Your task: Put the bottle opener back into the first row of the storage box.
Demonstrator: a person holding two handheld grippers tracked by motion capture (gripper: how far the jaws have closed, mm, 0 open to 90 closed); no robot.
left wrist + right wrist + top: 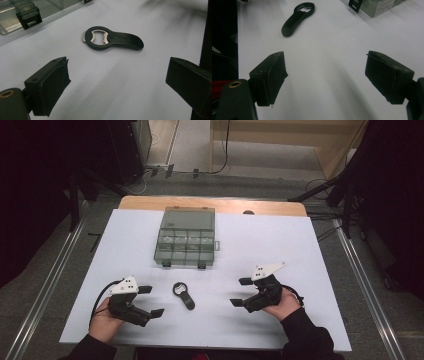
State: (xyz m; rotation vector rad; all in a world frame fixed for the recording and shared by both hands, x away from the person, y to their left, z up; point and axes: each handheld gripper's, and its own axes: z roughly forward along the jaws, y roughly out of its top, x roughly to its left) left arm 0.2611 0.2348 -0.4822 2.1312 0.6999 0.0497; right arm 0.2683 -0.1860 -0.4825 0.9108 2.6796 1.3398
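Observation:
A black bottle opener (183,295) with a metal mouth lies flat on the white table (260,245), between my two hands. My left gripper (151,301) rests at the near left, open, nothing between its jaws. The opener (112,38) lies just ahead of those jaws in the left gripper view (117,82). My right gripper (241,292) sits at the near right, open and empty, pointing left toward the opener (297,18). Its jaws (325,75) stand wide apart over bare table.
A clear, greenish compartment box (186,239) with black latches stands shut at the table's middle back; its latch (28,17) and corner (384,6) show in the gripper views. The wooden table edge (210,204) runs behind it. Dark stands and cables flank the table.

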